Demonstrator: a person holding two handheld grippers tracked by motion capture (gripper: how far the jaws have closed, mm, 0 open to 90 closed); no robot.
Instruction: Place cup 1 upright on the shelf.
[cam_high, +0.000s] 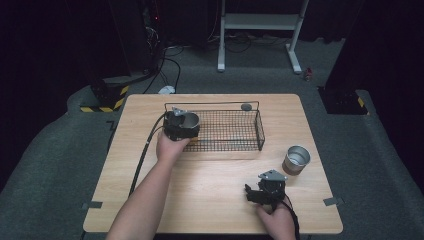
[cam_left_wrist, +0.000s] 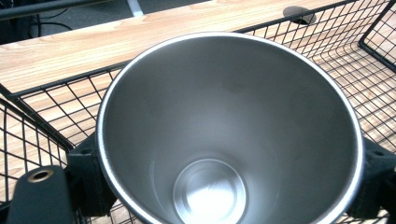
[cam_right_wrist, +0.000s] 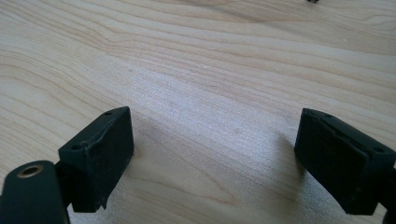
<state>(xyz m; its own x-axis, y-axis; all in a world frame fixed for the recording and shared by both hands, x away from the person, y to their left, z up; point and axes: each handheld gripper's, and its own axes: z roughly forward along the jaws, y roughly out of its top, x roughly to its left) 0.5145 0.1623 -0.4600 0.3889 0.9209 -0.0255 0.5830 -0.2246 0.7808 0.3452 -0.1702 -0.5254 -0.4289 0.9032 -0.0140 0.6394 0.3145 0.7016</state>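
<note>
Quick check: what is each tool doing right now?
Left tool: shut on the steel cup, over the wire basket.
Right tool: open, holding nothing.

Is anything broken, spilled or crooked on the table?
Nothing stands out. The left tongs hold a steel cup upright over the wire basket; it looks empty and undented. The second steel cup stands upright on the table, and the right tongs are open above bare wood.
</note>
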